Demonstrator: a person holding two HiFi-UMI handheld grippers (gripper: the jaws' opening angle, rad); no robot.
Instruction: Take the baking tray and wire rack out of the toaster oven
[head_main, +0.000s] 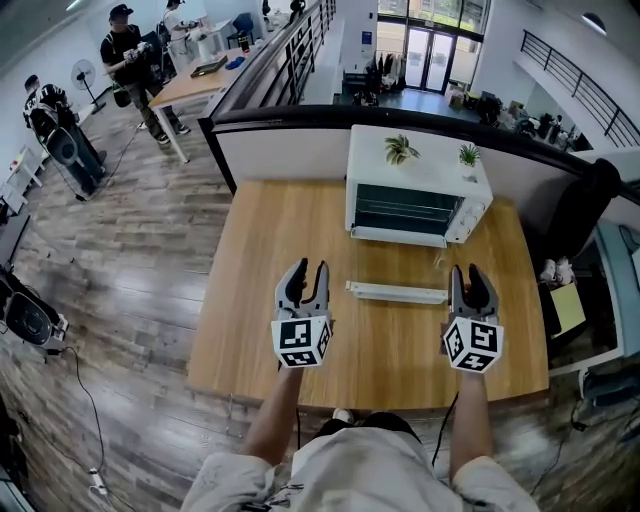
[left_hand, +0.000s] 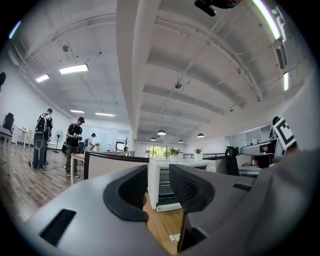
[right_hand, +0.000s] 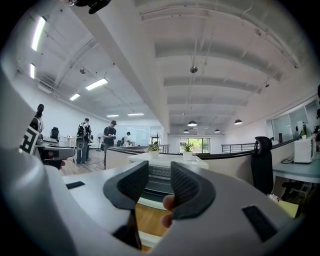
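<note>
While left gripper (head_main: 309, 268) and right gripper (head_main: 468, 272) hover half-open, empty, nothing is out of the white boxy metal toaster oven (head_main: 418, 160) ahead — all remains.

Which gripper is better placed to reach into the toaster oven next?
Right, narrowly: the right gripper faces the toaster oven front, while the left gripper sits beyond its left edge. Both are open and empty.

white on the toaster oven (head_main: 418, 187), dark across its glass door. warm honey brown with straight grain on the table (head_main: 250, 320). off-white on the long narrow piece (head_main: 397, 292) lying there. grey shells and black pads on the left gripper (head_main: 303, 268) and the right gripper (head_main: 470, 270), black squares on white over each cube. green on two small plants (head_main: 401, 150). grey-brown planks for the floor (head_main: 120, 260).
</note>
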